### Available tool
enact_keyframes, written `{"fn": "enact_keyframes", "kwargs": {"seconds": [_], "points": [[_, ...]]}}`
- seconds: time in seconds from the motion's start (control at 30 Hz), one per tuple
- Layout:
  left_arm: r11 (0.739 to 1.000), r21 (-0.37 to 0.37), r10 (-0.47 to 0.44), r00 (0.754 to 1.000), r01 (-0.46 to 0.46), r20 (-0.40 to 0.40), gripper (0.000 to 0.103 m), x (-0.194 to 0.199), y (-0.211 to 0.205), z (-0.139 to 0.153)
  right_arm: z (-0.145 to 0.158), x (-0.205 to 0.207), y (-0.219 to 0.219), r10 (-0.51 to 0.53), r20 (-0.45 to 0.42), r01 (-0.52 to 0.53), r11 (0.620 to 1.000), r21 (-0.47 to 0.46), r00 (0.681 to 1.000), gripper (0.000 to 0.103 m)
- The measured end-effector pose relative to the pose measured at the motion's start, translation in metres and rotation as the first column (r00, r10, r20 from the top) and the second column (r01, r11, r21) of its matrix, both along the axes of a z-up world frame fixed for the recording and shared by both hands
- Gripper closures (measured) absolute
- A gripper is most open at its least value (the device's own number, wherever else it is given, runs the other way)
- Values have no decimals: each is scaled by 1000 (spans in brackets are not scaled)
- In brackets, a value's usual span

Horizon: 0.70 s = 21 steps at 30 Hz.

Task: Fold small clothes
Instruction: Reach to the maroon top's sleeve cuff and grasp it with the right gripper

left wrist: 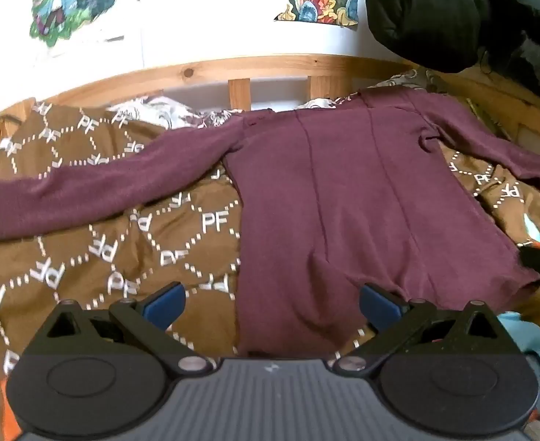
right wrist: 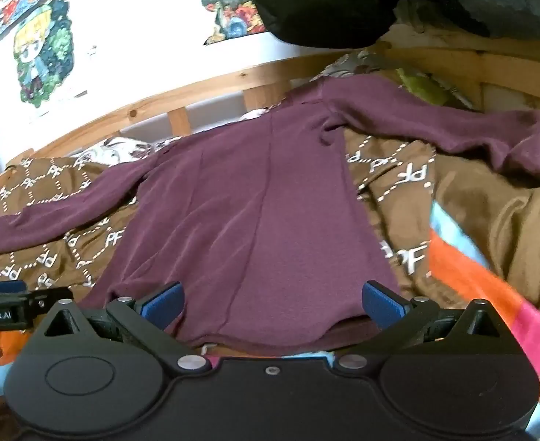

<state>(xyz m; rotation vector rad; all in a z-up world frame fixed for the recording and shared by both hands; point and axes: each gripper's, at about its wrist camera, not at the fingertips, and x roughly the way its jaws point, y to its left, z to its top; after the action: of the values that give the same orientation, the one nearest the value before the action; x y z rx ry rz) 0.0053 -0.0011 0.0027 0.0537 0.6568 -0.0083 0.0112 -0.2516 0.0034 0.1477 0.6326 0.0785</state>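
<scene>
Maroon long-sleeved top (left wrist: 362,198) spread flat on brown patterned bedding (left wrist: 97,242), sleeves stretched toward 9 and 3 o'clock, neckline at 12 by wooden bed rail (left wrist: 270,66). Left gripper (left wrist: 272,307) with blue pads wide apart, empty, poised over hem at 6 o'clock. Right gripper (right wrist: 272,305) likewise spread, gripping nothing, over hem's other side.

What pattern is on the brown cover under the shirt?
White dotted diamonds with "PF" letters on the brown cover, clearest in the left wrist view.
</scene>
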Motion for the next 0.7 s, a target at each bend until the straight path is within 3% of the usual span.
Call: {"fn": "enact_keyframes", "kwargs": {"seconds": [0.1,0.2,0.33,0.43,0.53,0.7], "points": [[1000,2,23,1000,-23,-19,1,20,-2,11,9,8,-17,-74,34,74,997,-15,997,0],[999,-45,26,999,-28,-35,1,38,-3,17,21,14,-48,-196,64,197,980,-6,978,0],[998,-62,16,998,-20,-54,1,60,-7,23,28,22,-99,-381,67,381,924,24,922,0],[997,-71,5,994,-13,-105,1,66,-15,16,22,27,-138,-476,16,473,877,83,879,0],[995,-102,-10,992,-2,-125,1,69,-18,6,16,21,-166,-495,17,475,842,255,869,0],[993,-120,-37,986,18,-164,1,74,-27,-7,13,29,-173,-478,46,426,819,384,877,0]]}}
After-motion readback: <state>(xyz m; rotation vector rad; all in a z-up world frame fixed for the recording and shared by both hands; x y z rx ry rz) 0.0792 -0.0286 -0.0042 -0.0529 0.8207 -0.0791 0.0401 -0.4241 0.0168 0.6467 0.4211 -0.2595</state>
